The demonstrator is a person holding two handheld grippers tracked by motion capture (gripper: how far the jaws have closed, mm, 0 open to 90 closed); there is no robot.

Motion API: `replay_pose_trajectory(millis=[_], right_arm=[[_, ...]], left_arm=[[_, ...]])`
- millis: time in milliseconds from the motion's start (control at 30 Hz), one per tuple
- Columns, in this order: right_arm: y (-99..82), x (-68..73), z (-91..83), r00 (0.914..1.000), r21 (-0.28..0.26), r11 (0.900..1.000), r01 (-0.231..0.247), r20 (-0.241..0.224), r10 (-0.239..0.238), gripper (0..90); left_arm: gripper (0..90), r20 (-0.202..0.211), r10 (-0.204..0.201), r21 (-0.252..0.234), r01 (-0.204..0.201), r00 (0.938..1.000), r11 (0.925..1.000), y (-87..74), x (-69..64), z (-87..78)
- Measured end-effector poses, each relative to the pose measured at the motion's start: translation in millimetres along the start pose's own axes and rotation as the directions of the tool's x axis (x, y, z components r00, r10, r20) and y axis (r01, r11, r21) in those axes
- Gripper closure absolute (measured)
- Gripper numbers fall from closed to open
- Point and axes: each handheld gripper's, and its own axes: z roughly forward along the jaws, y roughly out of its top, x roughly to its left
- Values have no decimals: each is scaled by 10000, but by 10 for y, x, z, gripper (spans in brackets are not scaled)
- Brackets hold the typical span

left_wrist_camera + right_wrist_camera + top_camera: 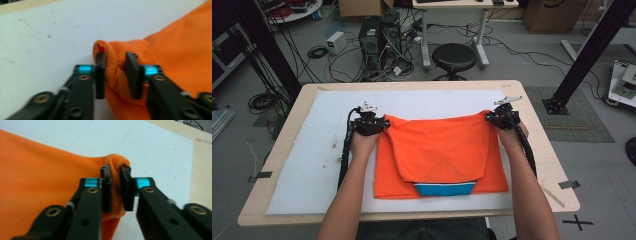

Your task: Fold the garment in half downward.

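An orange garment with a blue band at its near edge lies on the white mat. Its upper layer is stretched between my two grippers at the far corners. My left gripper pinches the far left corner, and in the left gripper view its jaws hold a bunched fold of orange cloth. My right gripper pinches the far right corner. In the right gripper view its jaws clamp a fold of the orange cloth.
The mat covers a wooden table with tape marks near its side edges. Beyond the far edge stand a black stool, a computer tower and loose floor cables. Bare mat lies left of the garment and behind it.
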Motion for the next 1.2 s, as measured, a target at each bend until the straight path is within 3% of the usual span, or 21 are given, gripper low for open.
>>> replay_pose_trajectory(millis=[67,133,267,400,667,900,1000,1200], right_arm=[[-10,-8,-19,9999,-65,9999,-110,9,110,711],[-16,-17,-58,9999,-203,9997,-123,53,124,628],[-35,-24,-223,9993,-710,9968,-364,47,368,494],[-81,12,-371,9995,-958,9951,-253,-211,234,438],[-265,131,-583,9975,-1487,9881,-384,-643,291,346],[-466,266,-714,9960,-2034,9779,-486,-835,321,320],[-557,342,-730,9964,-2010,9788,-385,-814,225,285],[-684,502,-788,9891,-2412,9686,-608,-1449,260,246]], left_arm=[[535,-107,-131,-154,129,9999,9998,5,12,-36],[457,-39,-204,-359,202,9998,9992,6,24,-106],[357,49,44,-694,-40,10000,9976,-22,-11,-284],[322,181,258,-983,-239,9995,9949,-109,-72,-467],[276,415,605,-1012,-561,9973,9933,-259,-193,-711],[209,468,731,-1234,-668,9962,9901,-288,-231,-864],[203,679,791,-1364,-693,9945,9882,-315,-243,-915],[180,844,842,-1164,-741,9929,9904,-393,-280,-951]])
